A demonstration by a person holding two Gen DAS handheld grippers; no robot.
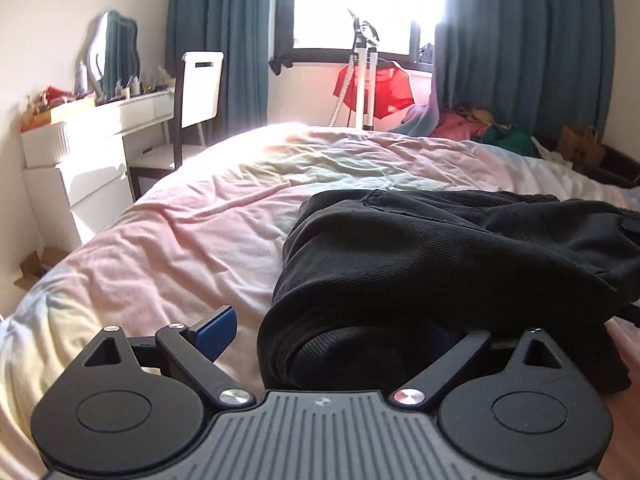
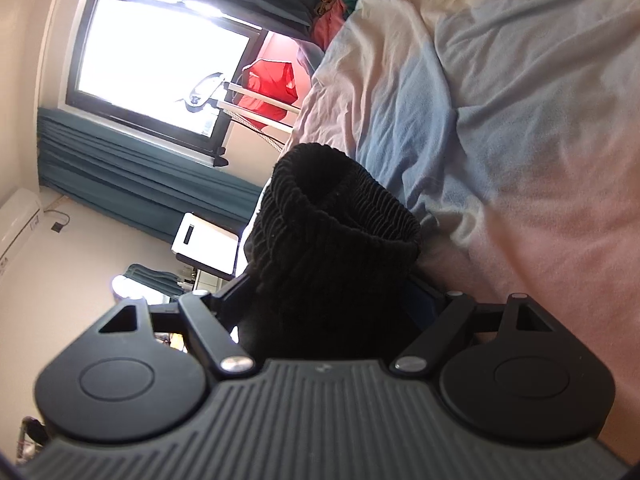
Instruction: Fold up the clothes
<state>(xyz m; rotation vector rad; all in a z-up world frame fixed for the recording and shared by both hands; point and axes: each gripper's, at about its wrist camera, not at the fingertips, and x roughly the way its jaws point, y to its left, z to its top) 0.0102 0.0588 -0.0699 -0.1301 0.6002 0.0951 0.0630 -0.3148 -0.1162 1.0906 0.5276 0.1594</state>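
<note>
Presently: black garment (image 1: pixel 440 256) bunched on the bed (image 1: pixel 180 232), mid-fold; left tool (image 1: pixel 340 344) spread around its folded edge, right tool (image 2: pixel 332 300) pinching its ribbed cuff (image 2: pixel 340 208); next, lay flat.

Both the left gripper (image 1: pixel 336 332) and right gripper (image 2: pixel 332 292) have ribbed grey bodies, black round-ended linkages, silver screws and blue finger pads (image 1: pixel 216 330).

The black trousers (image 1: pixel 460 264) run off the right edge and cover the left tongs' (image 1: pixel 336 344) right finger. The right tongs' (image 2: pixel 332 300) fingertips are buried in black ribbed fabric (image 2: pixel 336 220). Items on the desk (image 1: pixel 132 108) are too small to identify.
</note>
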